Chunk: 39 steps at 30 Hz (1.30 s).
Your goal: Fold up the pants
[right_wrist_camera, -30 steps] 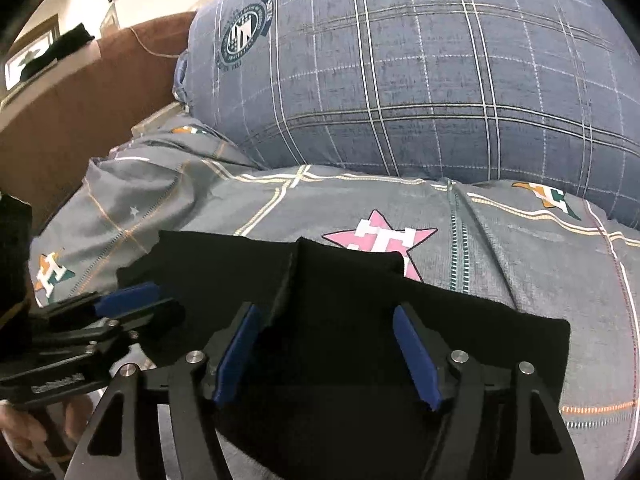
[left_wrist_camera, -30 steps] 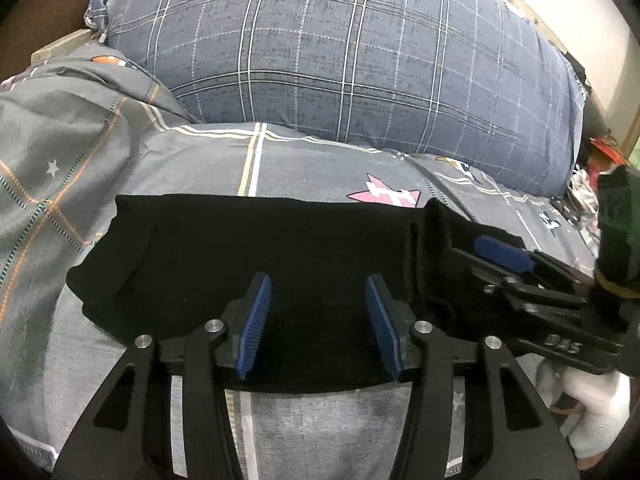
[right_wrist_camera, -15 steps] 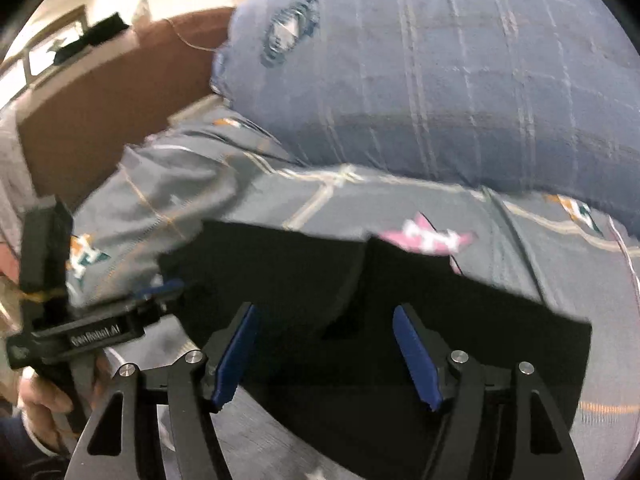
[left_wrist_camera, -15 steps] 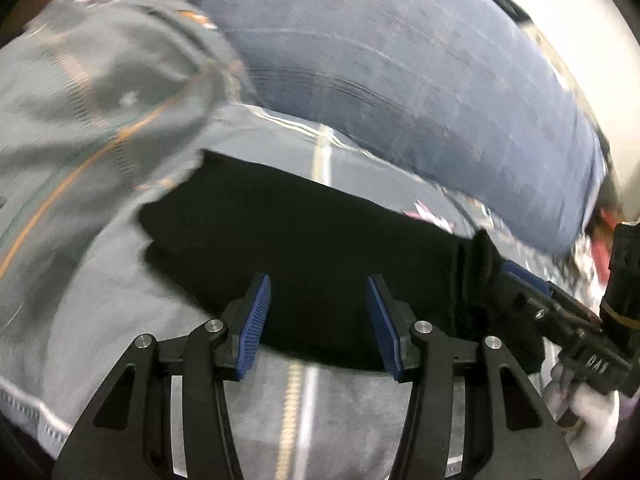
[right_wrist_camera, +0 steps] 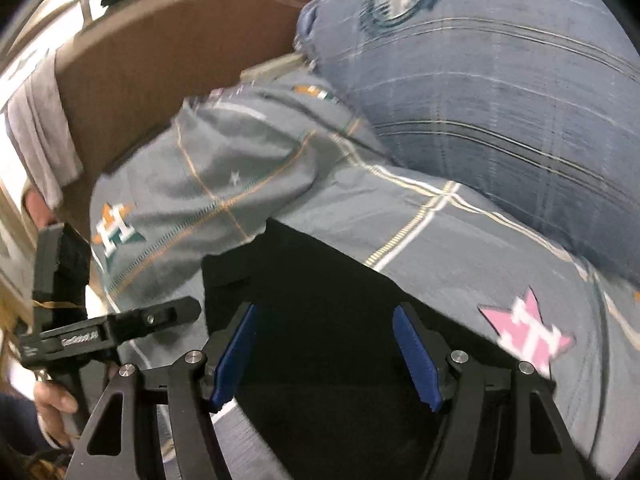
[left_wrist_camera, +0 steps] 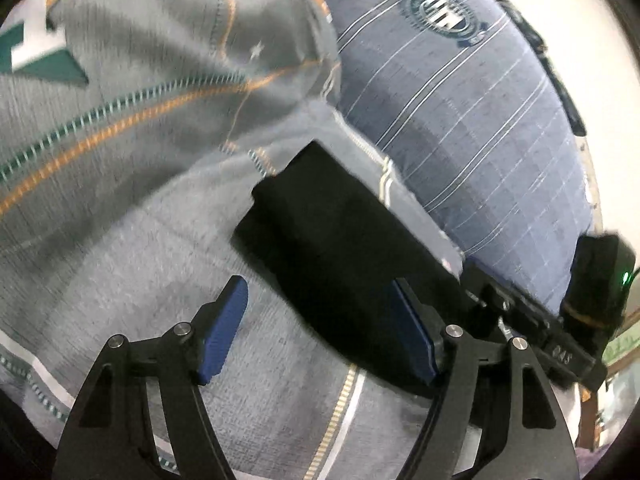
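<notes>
Grey patterned bedsheet (right_wrist_camera: 440,248) carries the black fabric pants (left_wrist_camera: 344,248), already folded into a compact rectangle. Left tongs (left_wrist_camera: 316,328) opening wide, empty; right tongs (right_wrist_camera: 324,354) wide, empty above it. Perhaps one fold remains.

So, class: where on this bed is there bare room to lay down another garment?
Free: the grey bedsheet left of the black pants, below the rumpled quilt. Crowded: the right side, where pants meet the blue pillow and the right tongs hover.
</notes>
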### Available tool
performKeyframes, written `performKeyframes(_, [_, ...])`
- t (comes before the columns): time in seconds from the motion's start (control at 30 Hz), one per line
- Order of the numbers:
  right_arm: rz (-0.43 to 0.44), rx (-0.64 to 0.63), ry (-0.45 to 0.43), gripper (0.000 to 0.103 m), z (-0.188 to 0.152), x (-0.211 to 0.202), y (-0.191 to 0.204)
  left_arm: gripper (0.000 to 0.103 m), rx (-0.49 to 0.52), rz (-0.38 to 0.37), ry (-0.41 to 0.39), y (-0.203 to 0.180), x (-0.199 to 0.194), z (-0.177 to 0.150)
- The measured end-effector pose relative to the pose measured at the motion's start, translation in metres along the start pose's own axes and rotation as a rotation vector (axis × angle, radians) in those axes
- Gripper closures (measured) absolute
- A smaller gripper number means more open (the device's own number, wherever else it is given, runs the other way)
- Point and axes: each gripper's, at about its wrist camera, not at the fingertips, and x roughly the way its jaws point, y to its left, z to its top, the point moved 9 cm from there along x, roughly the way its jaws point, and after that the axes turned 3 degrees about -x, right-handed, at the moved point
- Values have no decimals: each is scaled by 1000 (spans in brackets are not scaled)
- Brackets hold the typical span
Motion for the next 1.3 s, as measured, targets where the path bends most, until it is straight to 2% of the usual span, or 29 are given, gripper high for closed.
performKeyframes(0.07, [6, -41, 31, 35, 6, 15, 4, 30, -8, 4, 20, 0, 5, -4])
performKeyframes(0.2, [30, -84, 64, 35, 19, 38, 7, 30, 24, 25, 8, -4, 11, -1])
performKeyframes(0.5, [71, -189, 206, 35, 36, 99, 12, 30, 50, 7, -4, -14, 21, 1])
performKeyframes(0.63, [87, -244, 265, 35, 34, 122, 18, 30, 28, -18, -14, -12, 22, 4])
performKeyframes(0.67, [105, -249, 269, 38, 35, 125, 21, 30, 21, -25, -17, -12, 22, 5])
performKeyframes(0.7, [126, -252, 267, 54, 35, 127, 24, 31, 18, -31, -19, -12, 23, 6])
performKeyframes(0.77, [136, -259, 265, 59, 35, 131, 28, 45, 29, -24, -20, -12, 24, 7])
performKeyframes(0.8, [133, -264, 270, 62, 34, 132, 29, 58, 36, -11, -10, -11, 26, 8])
performKeyframes(0.83, [129, -269, 265, 65, 34, 131, 30, 67, 34, -13, -8, -9, 27, 8])
performKeyframes(0.87, [125, -274, 252, 75, 35, 128, 31, 72, 30, -24, -3, -9, 27, 9])
performKeyframes(0.9, [126, -273, 240, 80, 36, 124, 31, 78, 26, -40, 2, -9, 26, 10])
performKeyframes(0.97, [141, -250, 191, 88, 42, 107, 31, 81, 34, -85, -9, -15, 21, 14])
performKeyframes(1.1, [155, -201, 60, 90, 58, 58, 30, 85, 141, -183, -65, -51, -4, 20])
performKeyframes(1.2, [146, -165, -52, 91, 68, 7, 24, 85, 240, -278, -101, -92, -31, 17])
performKeyframes(1.3, [143, -101, -178, 91, 67, -54, 8, 85, 384, -369, -117, -145, -55, -2])
